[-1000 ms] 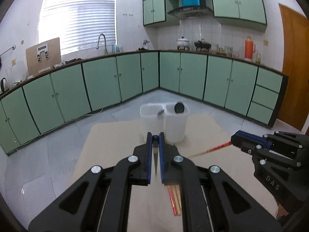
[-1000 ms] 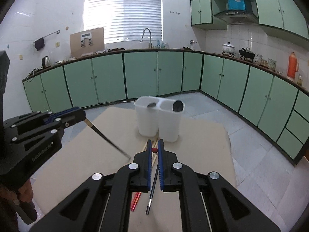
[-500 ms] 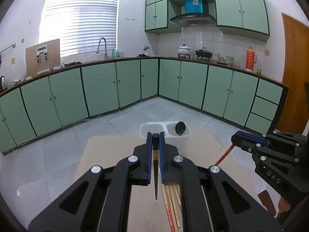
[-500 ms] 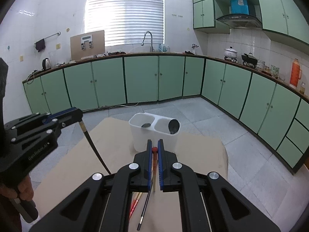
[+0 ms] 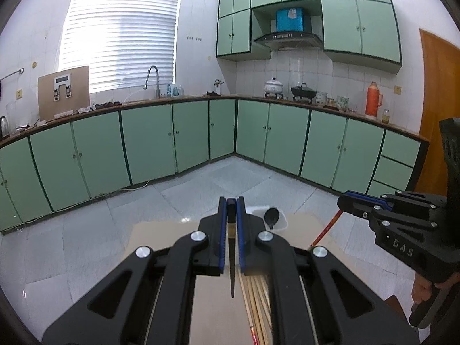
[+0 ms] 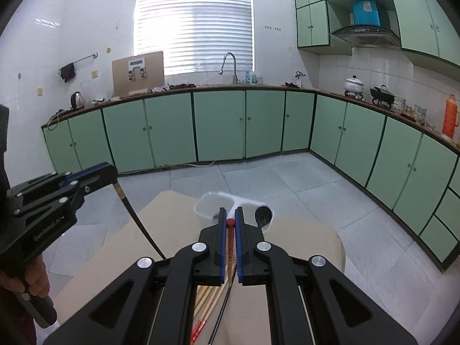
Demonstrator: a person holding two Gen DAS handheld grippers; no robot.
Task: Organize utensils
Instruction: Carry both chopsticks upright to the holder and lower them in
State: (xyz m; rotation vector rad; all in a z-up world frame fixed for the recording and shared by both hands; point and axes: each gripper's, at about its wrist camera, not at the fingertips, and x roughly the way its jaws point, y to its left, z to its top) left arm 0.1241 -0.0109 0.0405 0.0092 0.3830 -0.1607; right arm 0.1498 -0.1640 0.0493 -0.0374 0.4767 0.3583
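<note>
matt black plastic grippers with shiny metal screws; beyond them a white translucent plastic holder on a dull tan board (cardboard-looking), above glossy grey floor tiles.

Green cabinets, orange thermos, kettle, blue box

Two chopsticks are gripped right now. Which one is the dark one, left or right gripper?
The left gripper holds the dark chopstick, black and tapering to a point. The right gripper holds the red-tipped chopstick, with a lighter orange shaft.
</note>
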